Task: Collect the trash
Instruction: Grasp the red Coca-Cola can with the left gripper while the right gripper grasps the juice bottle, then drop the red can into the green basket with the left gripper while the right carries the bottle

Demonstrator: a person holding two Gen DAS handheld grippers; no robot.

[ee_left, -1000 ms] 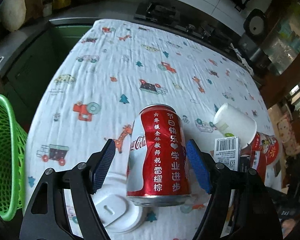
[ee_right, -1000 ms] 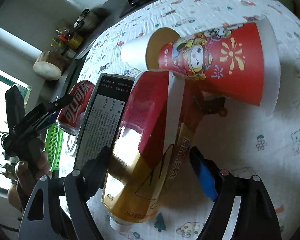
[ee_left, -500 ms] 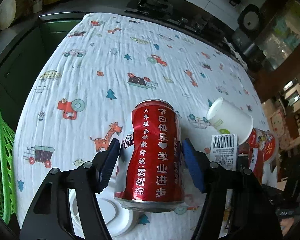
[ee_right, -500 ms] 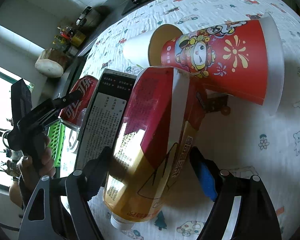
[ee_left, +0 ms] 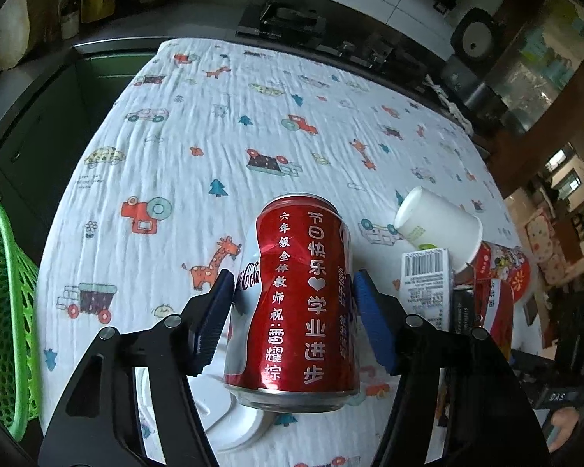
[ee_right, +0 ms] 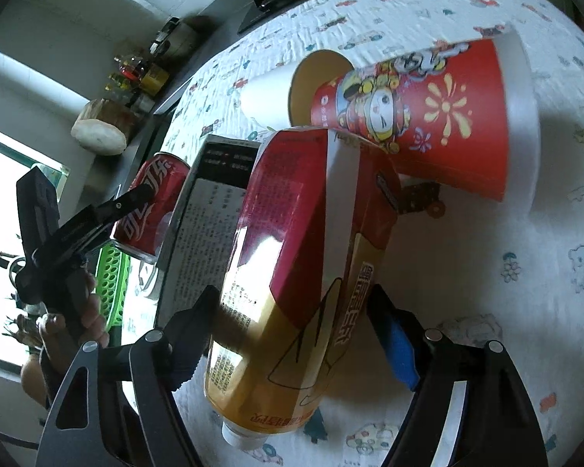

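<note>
A dented red cola can (ee_left: 299,303) lies between the blue pads of my left gripper (ee_left: 292,311), which is shut on it; the can also shows in the right wrist view (ee_right: 148,210). My right gripper (ee_right: 292,334) is open around a red and gold bottle (ee_right: 303,280) lying on the tablecloth, with its left pad near the bottle and its right pad apart from it. A grey box (ee_right: 206,225) lies beside the bottle. A red printed paper cup (ee_right: 428,116) and a white cup (ee_left: 440,229) lie behind.
A green mesh basket (ee_left: 4,311) stands off the table's left edge. A white lid (ee_left: 222,412) lies under the can. The patterned white tablecloth (ee_left: 253,116) stretches to a dark counter with a stove at the back.
My left gripper has closed onto the can and lifted it slightly. My right gripper has stayed around the bottle, shifting a little.
</note>
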